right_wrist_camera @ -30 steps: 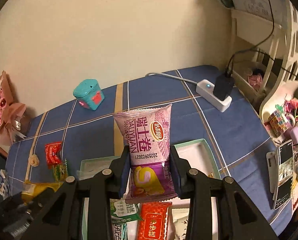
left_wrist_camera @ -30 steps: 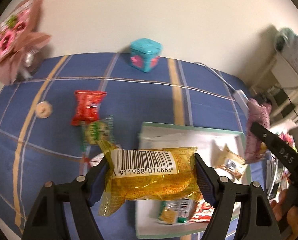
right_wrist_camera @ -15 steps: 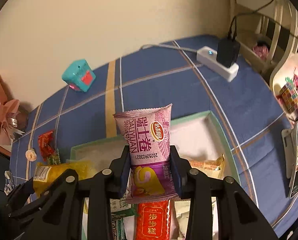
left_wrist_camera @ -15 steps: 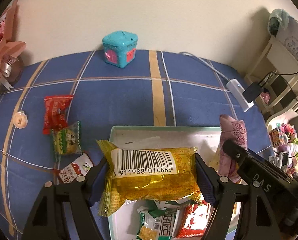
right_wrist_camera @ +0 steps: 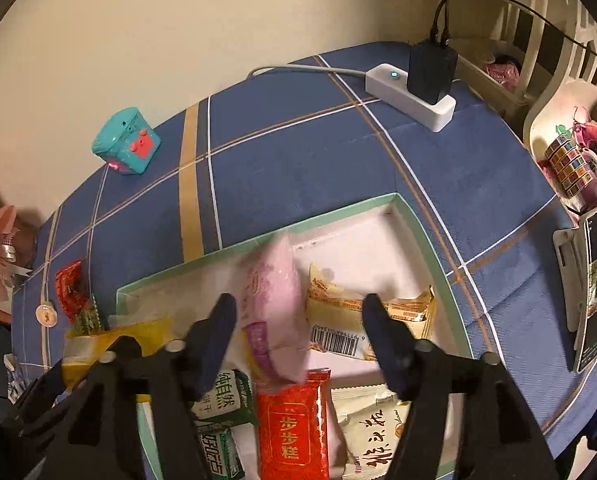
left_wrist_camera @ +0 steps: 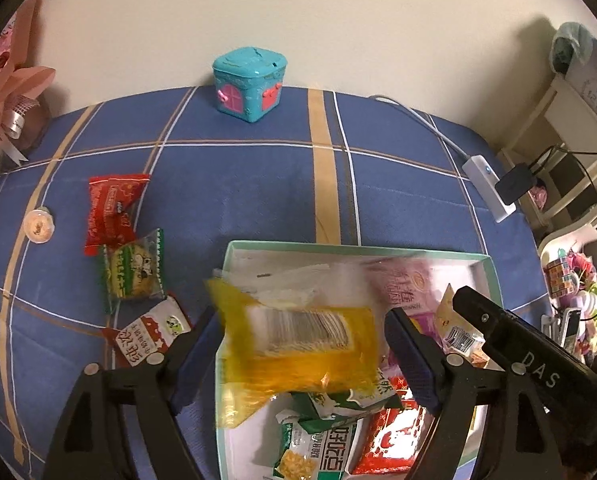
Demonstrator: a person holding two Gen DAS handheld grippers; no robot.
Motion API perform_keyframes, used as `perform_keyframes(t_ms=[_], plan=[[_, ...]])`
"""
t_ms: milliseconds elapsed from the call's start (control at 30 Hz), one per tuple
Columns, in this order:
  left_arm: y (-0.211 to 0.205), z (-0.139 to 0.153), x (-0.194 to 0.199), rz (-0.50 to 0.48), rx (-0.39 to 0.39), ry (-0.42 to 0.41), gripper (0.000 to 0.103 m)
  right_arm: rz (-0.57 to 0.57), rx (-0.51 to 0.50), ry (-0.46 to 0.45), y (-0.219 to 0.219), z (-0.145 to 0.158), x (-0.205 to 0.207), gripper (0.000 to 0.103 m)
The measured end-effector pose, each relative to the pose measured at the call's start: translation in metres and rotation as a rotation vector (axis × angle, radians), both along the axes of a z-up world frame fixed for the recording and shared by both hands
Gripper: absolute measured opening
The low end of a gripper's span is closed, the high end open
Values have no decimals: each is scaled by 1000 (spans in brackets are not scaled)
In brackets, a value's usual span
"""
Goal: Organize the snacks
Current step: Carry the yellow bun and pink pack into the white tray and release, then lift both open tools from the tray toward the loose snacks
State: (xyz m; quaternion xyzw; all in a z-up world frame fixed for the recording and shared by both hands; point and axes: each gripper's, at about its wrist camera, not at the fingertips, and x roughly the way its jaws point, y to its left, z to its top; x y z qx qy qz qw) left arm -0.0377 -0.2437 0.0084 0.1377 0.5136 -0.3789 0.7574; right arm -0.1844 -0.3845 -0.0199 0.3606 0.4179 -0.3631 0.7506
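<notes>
A shallow white tray with a green rim (left_wrist_camera: 358,249) (right_wrist_camera: 426,236) lies on the blue checked cloth and holds several snack packs. My left gripper (left_wrist_camera: 302,360) is open over the tray's left edge; a blurred yellow snack pack (left_wrist_camera: 298,352) sits loose between its fingers, apart from both pads. My right gripper (right_wrist_camera: 298,320) is open over the tray; a blurred pink snack pack (right_wrist_camera: 274,304) lies free between its fingers and shows in the left wrist view (left_wrist_camera: 402,284). Loose on the cloth to the left are a red pack (left_wrist_camera: 110,212), a green pack (left_wrist_camera: 134,268) and a red-and-white pack (left_wrist_camera: 146,336).
A teal toy box (left_wrist_camera: 250,78) stands at the back by the wall. A white power strip with a black plug (right_wrist_camera: 414,92) lies at the right. A small round candy (left_wrist_camera: 38,226) and a pink bouquet (left_wrist_camera: 2,96) are at the left. A phone (right_wrist_camera: 594,288) stands at the right edge.
Both grippers moved over the tray and opened. The yellow pack and the pink pack have been let go and are dropping into the tray.
</notes>
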Motion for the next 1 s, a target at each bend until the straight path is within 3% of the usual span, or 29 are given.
perform_keyframes(t_ms=[133,200,467,867,1000], plan=[[6,11,2,17,-7,-15,96,3,-15,20,1,4,2,77],[10,16,5,44,2,-34,103,2,-24,23,2,6,2,86],[27,13,23,154,82,-124,103,-8,-57,49,4,8,3,95],[50,15,33,192,85,-99,103,27,-71,28,14,13,11,96],[60,17,33,199,79,-89,103,56,-48,9,21,12,14,103]])
